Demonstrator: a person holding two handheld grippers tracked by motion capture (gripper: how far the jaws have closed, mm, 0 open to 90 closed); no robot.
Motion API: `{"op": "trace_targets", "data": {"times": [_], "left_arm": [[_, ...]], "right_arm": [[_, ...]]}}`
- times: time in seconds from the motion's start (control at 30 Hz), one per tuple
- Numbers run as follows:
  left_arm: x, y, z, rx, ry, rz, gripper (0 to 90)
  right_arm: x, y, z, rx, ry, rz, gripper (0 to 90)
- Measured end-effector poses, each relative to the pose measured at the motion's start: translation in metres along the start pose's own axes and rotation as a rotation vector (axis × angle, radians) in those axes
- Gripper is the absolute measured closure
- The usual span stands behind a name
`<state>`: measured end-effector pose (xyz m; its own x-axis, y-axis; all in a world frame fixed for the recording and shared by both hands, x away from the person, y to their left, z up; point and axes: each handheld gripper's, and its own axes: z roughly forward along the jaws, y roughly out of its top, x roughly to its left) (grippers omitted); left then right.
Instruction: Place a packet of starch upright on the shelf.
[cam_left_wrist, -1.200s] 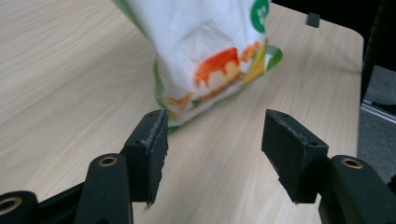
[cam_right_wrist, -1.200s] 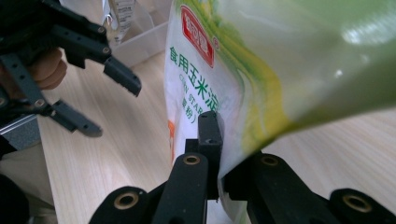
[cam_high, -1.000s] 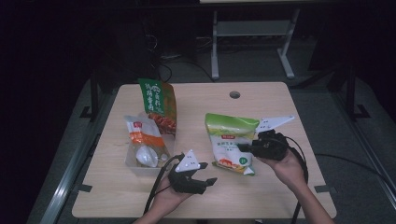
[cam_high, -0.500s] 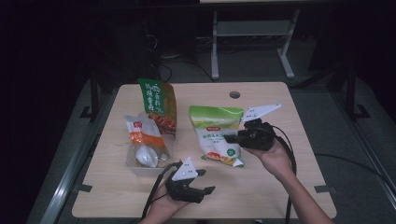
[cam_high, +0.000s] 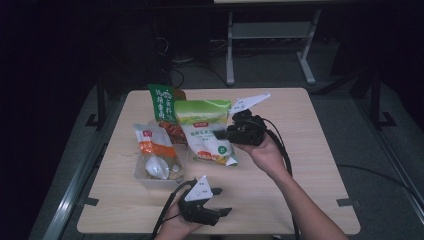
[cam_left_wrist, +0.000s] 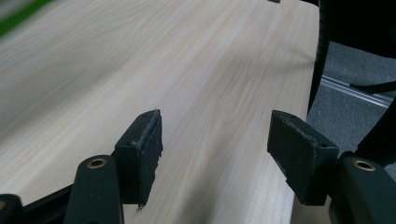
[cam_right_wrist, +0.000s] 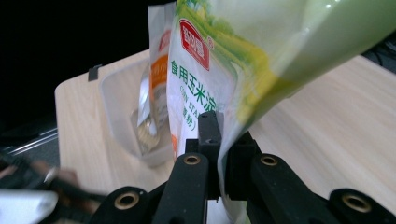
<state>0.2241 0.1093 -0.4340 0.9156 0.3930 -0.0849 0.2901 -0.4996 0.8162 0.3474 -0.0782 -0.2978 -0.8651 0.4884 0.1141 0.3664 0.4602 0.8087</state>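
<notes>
Green and white, the corn starch bag (cam_high: 207, 132) hangs in the middle of the high view, lifted off the table (cam_high: 310, 165) and tilted. The right gripper (cam_high: 231, 134) pinches it by its right edge; in the right gripper view the two black jaws are pressed together on the thin edge of the bag (cam_right_wrist: 205, 88), so the grip looks firm. The bag is now just to the right of the clear plastic tub (cam_high: 145, 176), which sits at the left centre of the frame. An orange and white packet (cam_high: 150, 145) and a round pale item already stand in this tub. A dark green snack bag (cam_high: 165, 107) stands behind, near the upper left of the table.

I judge the picking-up step as done, and the carrying toward the tub as partly done. What is left is to bring the bag over the tub, lower it in and release it.

At the bottom centre, the left gripper (cam_high: 220, 200) rests low near the table edge. Its jaws are wide apart with only bare wood between them, and they have just been opening a little more.
</notes>
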Motion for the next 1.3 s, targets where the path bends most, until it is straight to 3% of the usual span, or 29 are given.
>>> {"op": "trace_targets", "data": {"times": [0.23,0.4,0.67,0.83,1.3], "left_arm": [[-0.001,0.000,-0.002,-0.020,-0.007,-0.015,34.9],[-0.002,0.000,-0.002,-0.017,-0.014,-0.008,34.9],[-0.006,0.000,0.000,-0.022,-0.026,-0.007,34.9],[-0.007,0.000,0.000,-0.011,-0.032,0.005,34.9],[-0.007,0.000,0.000,-0.028,-0.049,-0.014,34.9]], "right_arm": [[0.004,0.023,0.023,0.002,0.001,0.016,87.4],[0.009,0.038,0.041,0.013,-0.018,-0.011,87.4],[0.018,0.056,0.074,0.017,-0.010,-0.025,87.4],[0.019,0.060,0.093,0.019,-0.012,-0.036,87.4],[0.021,0.063,0.132,-0.001,0.005,-0.027,87.4]]}}
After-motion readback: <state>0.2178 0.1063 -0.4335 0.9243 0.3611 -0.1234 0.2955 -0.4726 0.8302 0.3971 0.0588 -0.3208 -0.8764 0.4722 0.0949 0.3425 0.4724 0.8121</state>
